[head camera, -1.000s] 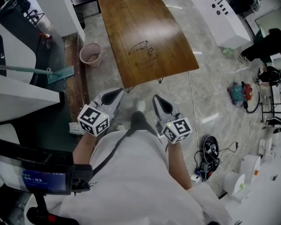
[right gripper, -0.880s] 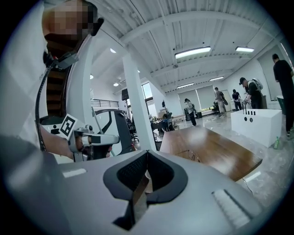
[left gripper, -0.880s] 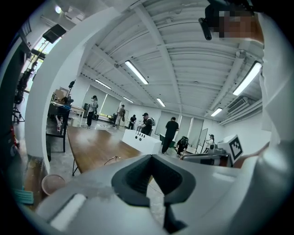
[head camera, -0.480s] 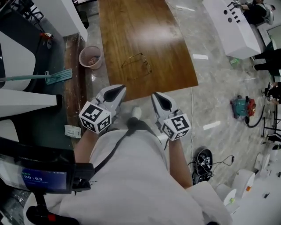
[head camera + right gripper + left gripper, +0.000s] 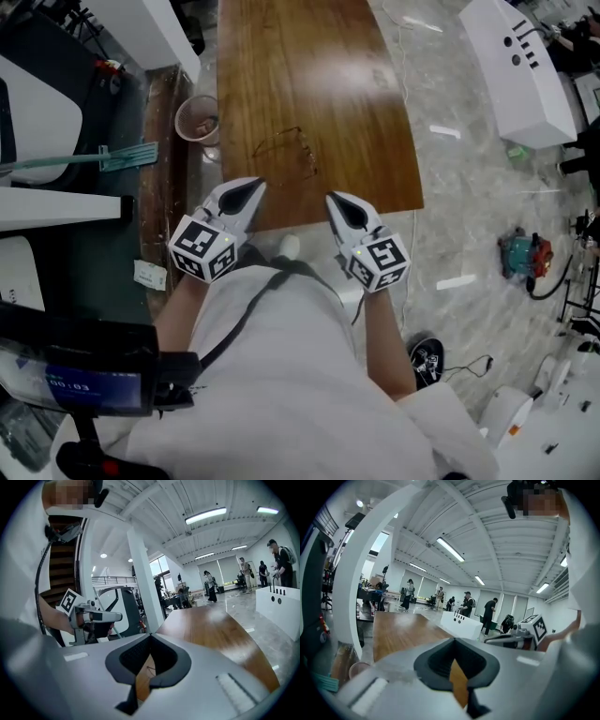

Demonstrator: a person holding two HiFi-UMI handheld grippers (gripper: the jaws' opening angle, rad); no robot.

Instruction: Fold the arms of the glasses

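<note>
I count one pair of glasses (image 5: 286,150), lying mid-bench (image 5: 319,66). My left hand-held gripper (image 5: 245,191) and right hand-held gripper (image 5: 340,205) point forward side by side at its near edge, both closed on nothing.

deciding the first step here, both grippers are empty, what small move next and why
Probably carry the left gripper and right gripper forward over the table toward the glasses: both hang shut and empty at its near edge, short of them.
</note>
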